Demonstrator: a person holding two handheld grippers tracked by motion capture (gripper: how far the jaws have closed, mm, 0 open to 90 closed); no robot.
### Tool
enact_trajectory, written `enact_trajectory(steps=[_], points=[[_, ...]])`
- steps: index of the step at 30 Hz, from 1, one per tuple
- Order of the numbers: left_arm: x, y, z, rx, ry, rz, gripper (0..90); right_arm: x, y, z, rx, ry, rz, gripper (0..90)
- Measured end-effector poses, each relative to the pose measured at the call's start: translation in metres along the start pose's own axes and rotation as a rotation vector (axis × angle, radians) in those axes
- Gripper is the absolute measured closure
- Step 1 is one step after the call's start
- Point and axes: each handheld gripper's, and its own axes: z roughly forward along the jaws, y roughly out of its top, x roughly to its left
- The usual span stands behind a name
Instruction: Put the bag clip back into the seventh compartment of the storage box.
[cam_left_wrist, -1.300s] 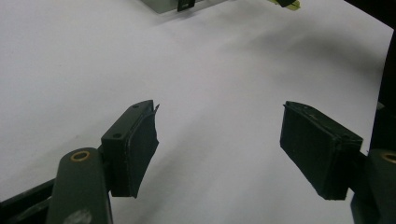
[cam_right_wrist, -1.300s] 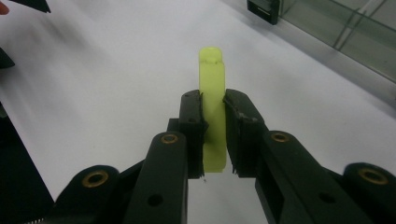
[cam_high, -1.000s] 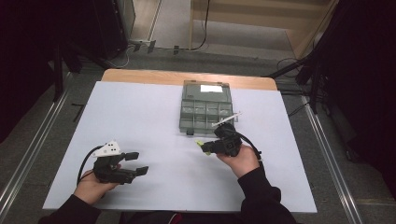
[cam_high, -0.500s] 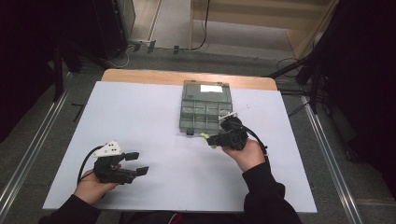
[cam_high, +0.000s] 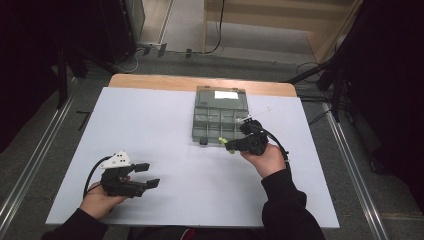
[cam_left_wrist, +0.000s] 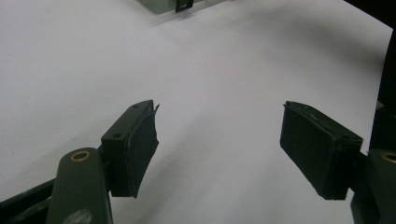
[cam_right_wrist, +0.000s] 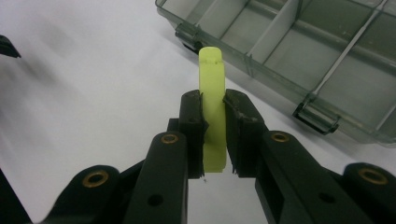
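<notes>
My right gripper (cam_high: 234, 145) is shut on a thin yellow-green piece (cam_right_wrist: 212, 70), held on edge with its top end poking out past the fingertips. In the high view that yellow-green piece (cam_high: 225, 141) hangs just off the front edge of a clear grey compartment box (cam_high: 220, 117), near its right latch. In the right gripper view the compartment box (cam_right_wrist: 299, 51) lies open-topped to the upper right, its cells looking bare. My left gripper (cam_high: 150, 175) rests low at the front left of the table, open, with nothing between its jaws (cam_left_wrist: 219, 126).
A white sheet (cam_high: 165, 125) covers the table, with a wooden strip (cam_high: 150, 81) showing along the far edge. Metal rails run down both sides of the table. A corner of the box (cam_left_wrist: 163, 5) sits at the top of the left gripper view.
My right gripper has carried the yellow-green piece a little to the right and away from me, closer to the box's front edge. The left gripper has stayed put.
</notes>
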Motion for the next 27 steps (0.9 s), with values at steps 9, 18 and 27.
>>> enact_trajectory(steps=[9, 18, 27], points=[[0.001, 0.0, 0.0, -0.002, -0.002, -0.004, 26.7, -0.007, 0.011, 0.002, 0.002, -0.003, 0.01, 79.2], [0.0, 0.0, 0.0, -0.002, 0.0, -0.002, 26.7, -0.015, 0.02, 0.0, -0.007, -0.014, 0.019, 79.1], [0.001, 0.0, 0.0, -0.003, -0.002, -0.003, 26.7, -0.024, 0.029, 0.004, -0.016, -0.028, 0.043, 79.1]])
